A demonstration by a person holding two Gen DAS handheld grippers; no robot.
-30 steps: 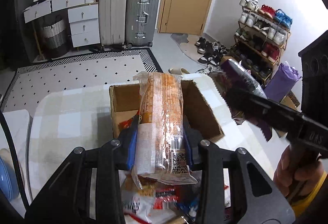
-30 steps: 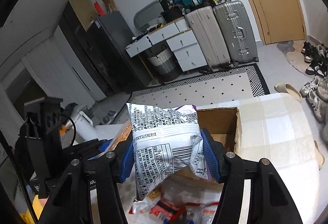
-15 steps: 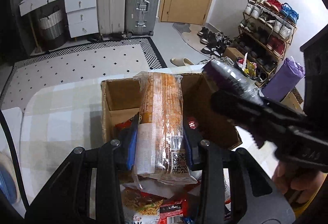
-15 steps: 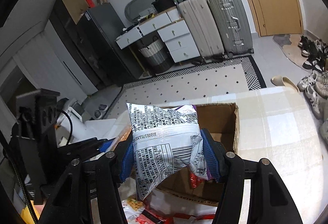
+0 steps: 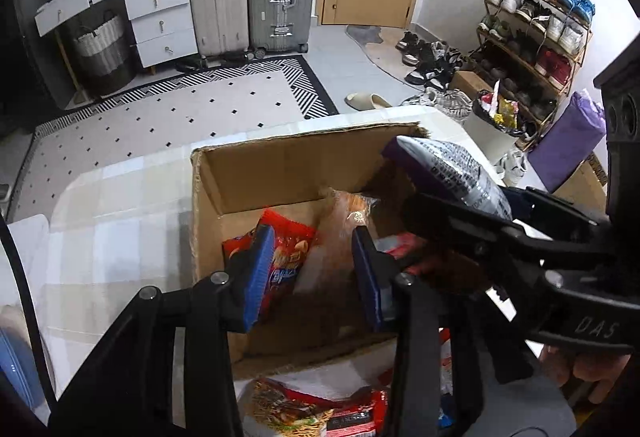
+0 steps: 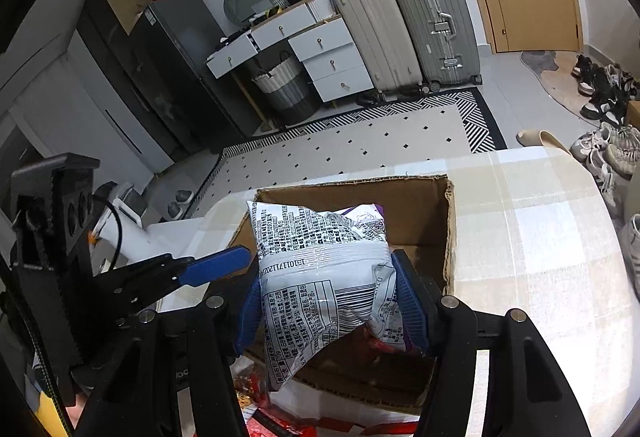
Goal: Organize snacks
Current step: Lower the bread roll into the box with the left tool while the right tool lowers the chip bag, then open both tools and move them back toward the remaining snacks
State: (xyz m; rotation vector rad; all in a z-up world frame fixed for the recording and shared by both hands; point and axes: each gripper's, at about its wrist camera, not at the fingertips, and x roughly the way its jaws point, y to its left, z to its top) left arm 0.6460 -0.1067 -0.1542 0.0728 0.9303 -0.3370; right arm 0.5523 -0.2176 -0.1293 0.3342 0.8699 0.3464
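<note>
The left tool [image 5: 310, 269] is hanging over the open box [image 5: 280, 165] on the bench [image 5: 120, 205], and its jaws are opening. A blurred orange packet [image 5: 340, 229] is lying between the blue pads [image 5: 260, 269], tilted down into the box; the pads are no longer pressing on it. A red bag [image 5: 280, 245] is lying on the box floor beside it.

The right tool [image 6: 326, 297] is clenching a white bag [image 6: 320, 269] with black print and a purple edge, holding it over the near side of the box [image 6: 420, 205]. In the left view this bag [image 5: 452, 165] is sitting above the box's right wall.

More red packets [image 5: 320, 409] are lying on the bench in front of the box.
</note>
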